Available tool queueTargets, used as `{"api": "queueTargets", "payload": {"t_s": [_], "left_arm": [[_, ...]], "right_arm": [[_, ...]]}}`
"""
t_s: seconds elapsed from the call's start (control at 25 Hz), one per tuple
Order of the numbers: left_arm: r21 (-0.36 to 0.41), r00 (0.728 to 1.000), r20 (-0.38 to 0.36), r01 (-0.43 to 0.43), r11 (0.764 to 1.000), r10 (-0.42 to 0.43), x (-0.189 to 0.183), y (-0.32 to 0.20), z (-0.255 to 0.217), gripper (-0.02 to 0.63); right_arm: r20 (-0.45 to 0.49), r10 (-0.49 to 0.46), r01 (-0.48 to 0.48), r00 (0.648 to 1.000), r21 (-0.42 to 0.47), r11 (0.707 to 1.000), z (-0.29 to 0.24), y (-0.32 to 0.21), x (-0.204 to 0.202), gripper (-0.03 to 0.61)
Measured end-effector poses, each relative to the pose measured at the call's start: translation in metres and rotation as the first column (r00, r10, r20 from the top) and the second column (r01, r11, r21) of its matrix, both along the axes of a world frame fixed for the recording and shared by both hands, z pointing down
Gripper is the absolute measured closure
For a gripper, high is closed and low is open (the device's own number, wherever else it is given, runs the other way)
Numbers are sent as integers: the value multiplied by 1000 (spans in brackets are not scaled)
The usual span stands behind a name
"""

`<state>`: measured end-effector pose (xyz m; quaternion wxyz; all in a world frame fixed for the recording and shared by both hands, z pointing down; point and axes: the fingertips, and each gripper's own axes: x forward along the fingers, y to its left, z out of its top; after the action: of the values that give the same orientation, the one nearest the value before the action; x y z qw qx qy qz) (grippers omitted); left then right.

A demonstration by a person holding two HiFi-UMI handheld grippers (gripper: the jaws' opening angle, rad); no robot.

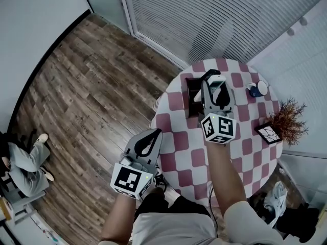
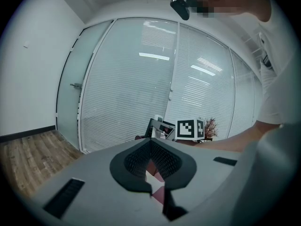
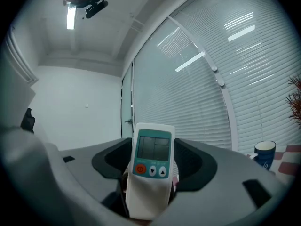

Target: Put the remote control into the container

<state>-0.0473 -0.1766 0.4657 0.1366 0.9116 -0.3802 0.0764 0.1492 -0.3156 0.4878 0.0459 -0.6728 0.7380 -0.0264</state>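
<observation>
Remote (image 3: 152, 147) seemingly tight in right claw (image 3: 153, 157)

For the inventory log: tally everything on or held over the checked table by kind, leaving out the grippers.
Remote control: 1
Container: 1
Mug: 1
Dried plant: 1
Black-edged square tile: 1
Total: 5

Grey left gripper (image 1: 152, 135) and right gripper (image 1: 214, 79) bear black-and-white marker cubes (image 1: 218, 128); pale short-sleeved shirt (image 1: 246, 222)
</observation>
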Motion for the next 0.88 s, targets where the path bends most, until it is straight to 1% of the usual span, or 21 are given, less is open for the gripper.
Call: {"api": "queueTargets", "payload": {"t_s": [0.12, 0.28, 0.4, 0.52, 0.76, 0.88], "left_arm": [[0, 1000, -1, 1, 1000, -1, -1, 0, 0, 604], [-2, 1000, -8, 4, 1000, -4, -1, 0, -1, 604], [-3, 1000, -8, 3, 1000, -3, -1, 0, -2, 604], [-2, 1000, -11, 2, 1000, -2, 0, 2, -3, 604], [-1, 1000, -10, 4, 1000, -4, 0, 8, -2, 604], [1, 1000, -12, 5, 1000, -5, 1, 11, -3, 604]], "right_arm": [[-26, -14, 13, 1000, -33, 999, 8, 3, -4, 298], [-118, -80, 64, 990, -135, 989, 24, 12, -19, 300], [-155, -114, 85, 981, -183, 979, 33, 19, -26, 304], [-159, -125, 87, 979, -227, 970, 42, 22, -27, 305], [-143, -143, 91, 979, -323, 942, 63, 21, -22, 305], [-145, -149, 91, 978, -349, 933, 67, 20, -20, 305]]}}
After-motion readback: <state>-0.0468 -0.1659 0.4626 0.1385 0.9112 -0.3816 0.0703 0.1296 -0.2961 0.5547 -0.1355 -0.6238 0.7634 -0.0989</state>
